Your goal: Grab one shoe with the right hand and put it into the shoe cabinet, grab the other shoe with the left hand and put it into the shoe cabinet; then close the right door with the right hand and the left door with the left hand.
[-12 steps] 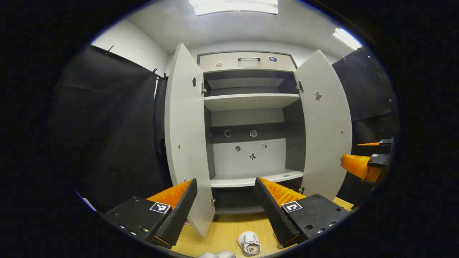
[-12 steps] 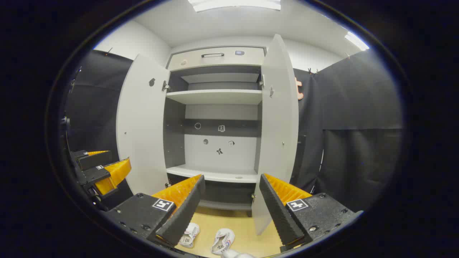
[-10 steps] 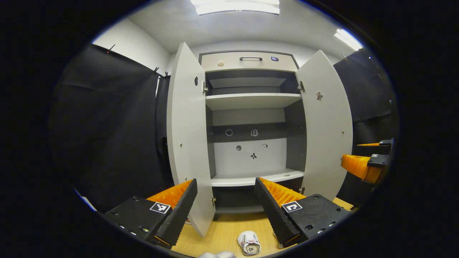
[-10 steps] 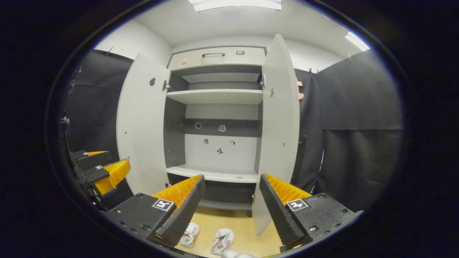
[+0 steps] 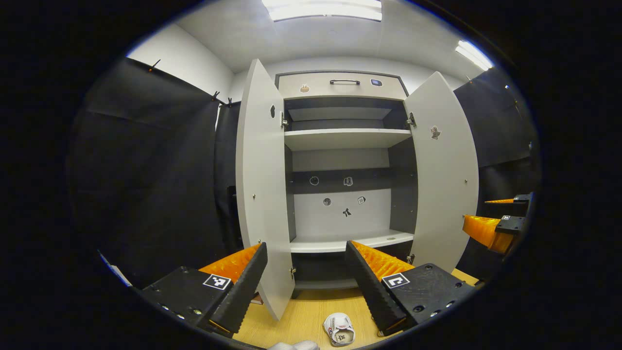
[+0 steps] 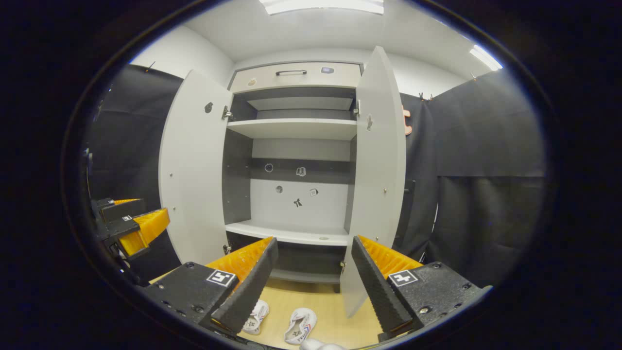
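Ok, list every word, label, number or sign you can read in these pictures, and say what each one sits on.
No text here is readable.
Small stickers on the grey shoe cabinet's back panel: pictures, not words.
Sticker on the open right cabinet door: a small figure, no letters.
Small dark badge on the top drawer front: too small to read.
Square black-and-white markers on the left claw and right claw: coded patterns, not text.
White shoes on the wooden floor: markings blurred.

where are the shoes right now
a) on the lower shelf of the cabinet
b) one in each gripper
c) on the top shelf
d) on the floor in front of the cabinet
d: both shoes lie on the floor before the open cabinet, and both grippers are open and hold nothing.
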### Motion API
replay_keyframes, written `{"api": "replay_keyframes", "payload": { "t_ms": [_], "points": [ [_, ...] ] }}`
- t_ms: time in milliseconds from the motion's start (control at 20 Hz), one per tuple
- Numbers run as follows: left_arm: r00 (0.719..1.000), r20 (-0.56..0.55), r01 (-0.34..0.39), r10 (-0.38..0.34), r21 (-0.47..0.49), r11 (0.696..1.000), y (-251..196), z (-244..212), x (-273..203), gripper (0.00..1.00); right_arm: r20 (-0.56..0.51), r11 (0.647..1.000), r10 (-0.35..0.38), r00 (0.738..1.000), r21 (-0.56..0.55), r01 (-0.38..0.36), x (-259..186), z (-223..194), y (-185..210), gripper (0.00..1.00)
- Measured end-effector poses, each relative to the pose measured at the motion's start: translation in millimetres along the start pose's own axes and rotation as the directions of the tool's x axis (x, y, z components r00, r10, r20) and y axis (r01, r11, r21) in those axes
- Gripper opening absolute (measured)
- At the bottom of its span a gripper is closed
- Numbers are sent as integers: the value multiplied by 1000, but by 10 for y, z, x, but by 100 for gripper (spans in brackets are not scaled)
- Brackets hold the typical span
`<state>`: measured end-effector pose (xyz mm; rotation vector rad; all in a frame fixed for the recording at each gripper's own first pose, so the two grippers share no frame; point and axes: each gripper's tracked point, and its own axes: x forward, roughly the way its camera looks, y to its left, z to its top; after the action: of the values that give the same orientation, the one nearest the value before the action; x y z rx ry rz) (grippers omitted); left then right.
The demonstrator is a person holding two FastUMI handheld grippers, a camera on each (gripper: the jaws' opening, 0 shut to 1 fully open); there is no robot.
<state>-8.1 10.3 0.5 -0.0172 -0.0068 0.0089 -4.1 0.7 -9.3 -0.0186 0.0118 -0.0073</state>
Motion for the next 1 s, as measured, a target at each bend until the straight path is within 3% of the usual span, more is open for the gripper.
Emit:
{"api": "replay_keyframes", "payload": {
  "t_ms": [250, 450, 600, 850, 1000],
  "points": [
    [1000, 2, -4, 4, 4, 1000, 47, -18, -13, 97, -36, 1000, 6, 999, -17, -6, 7, -274, 31, 99],
    [1000, -11, -9, 9, 9, 1000, 125, -109, 13, 97, -218, 1000, 21, 976, -14, -25, 68, -1174, 65, 99],
    [999, -26, -22, 23, 16, 1000, 207, -183, 23, 97, -368, 999, 45, 929, 1, -48, 103, -1964, 152, 98],
    [996, -63, -53, 56, 44, 998, 343, -328, 33, 96, -602, 992, 119, 790, 95, -77, 12, -3221, 432, 95],
    [996, -72, -57, 61, 63, 996, 382, -364, 19, 97, -643, 989, 147, 752, 117, -93, 65, -3559, 607, 93]
  ]
}}
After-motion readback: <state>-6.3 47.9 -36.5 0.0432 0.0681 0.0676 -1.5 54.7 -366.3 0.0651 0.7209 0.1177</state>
